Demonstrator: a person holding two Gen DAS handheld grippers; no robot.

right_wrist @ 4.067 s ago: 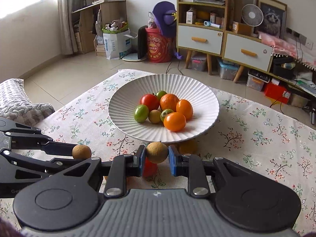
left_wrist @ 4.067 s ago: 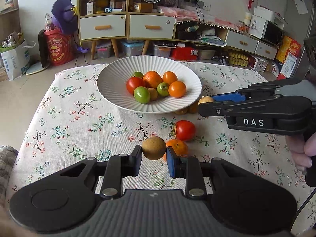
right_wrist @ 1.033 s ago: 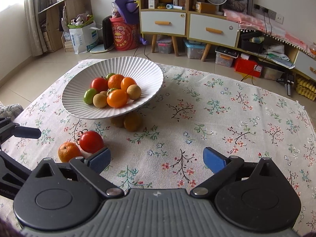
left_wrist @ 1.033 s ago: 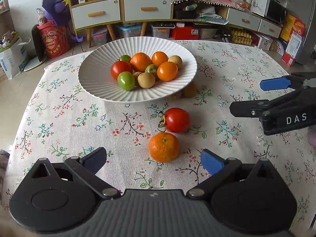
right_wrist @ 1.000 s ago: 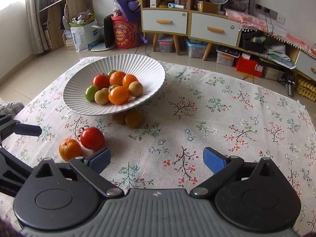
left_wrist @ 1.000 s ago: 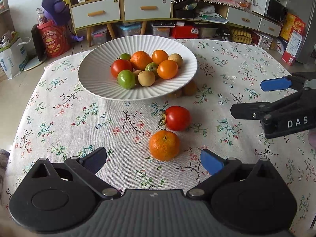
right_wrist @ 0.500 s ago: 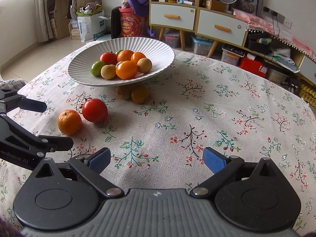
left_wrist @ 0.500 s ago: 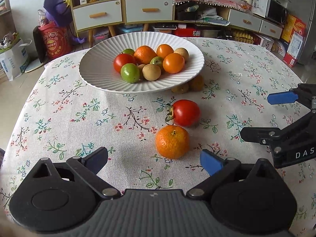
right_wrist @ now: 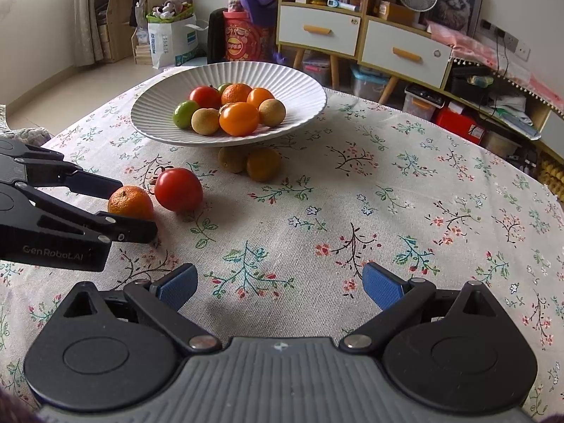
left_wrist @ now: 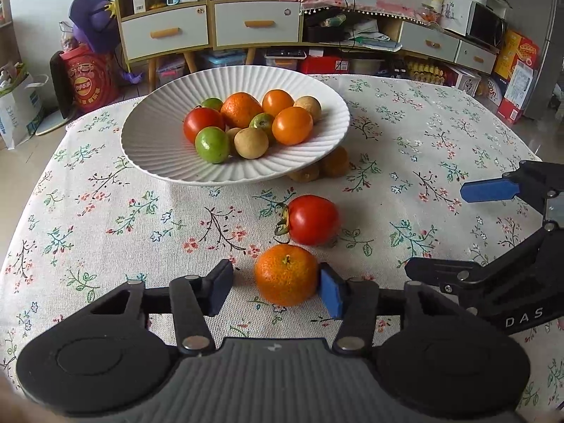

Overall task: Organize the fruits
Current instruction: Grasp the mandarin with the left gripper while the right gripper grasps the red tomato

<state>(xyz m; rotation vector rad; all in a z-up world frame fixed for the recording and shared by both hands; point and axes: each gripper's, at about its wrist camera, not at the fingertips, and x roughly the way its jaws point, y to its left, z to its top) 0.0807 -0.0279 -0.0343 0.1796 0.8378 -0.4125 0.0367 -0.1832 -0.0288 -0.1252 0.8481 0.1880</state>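
Two fruits sit loose on the flowered tablecloth (left_wrist: 105,211) in the left wrist view: a mandarin (left_wrist: 286,275) and, just behind it, a red tomato (left_wrist: 312,219). The left gripper (left_wrist: 275,285) has its jaws partly spread around the mandarin; the right blue pad (left_wrist: 330,294) touches the fruit's side, while the left pad (left_wrist: 220,285) stands apart from it. Farther back, the white ribbed plate (left_wrist: 158,148) holds a heap of red, orange, green and tan fruits, and two more brownish fruits (left_wrist: 322,167) lie tucked beside its base. The right gripper (left_wrist: 493,225) shows at the right edge, its fingers wide apart. From the right wrist view, the right gripper (right_wrist: 278,287) hangs over bare cloth with its jaws spread wide, holding nothing. To its left, the left gripper (right_wrist: 123,208) brackets the mandarin (right_wrist: 130,202), with the tomato (right_wrist: 178,189) touching or nearly touching it and the plate (right_wrist: 306,105) beyond.
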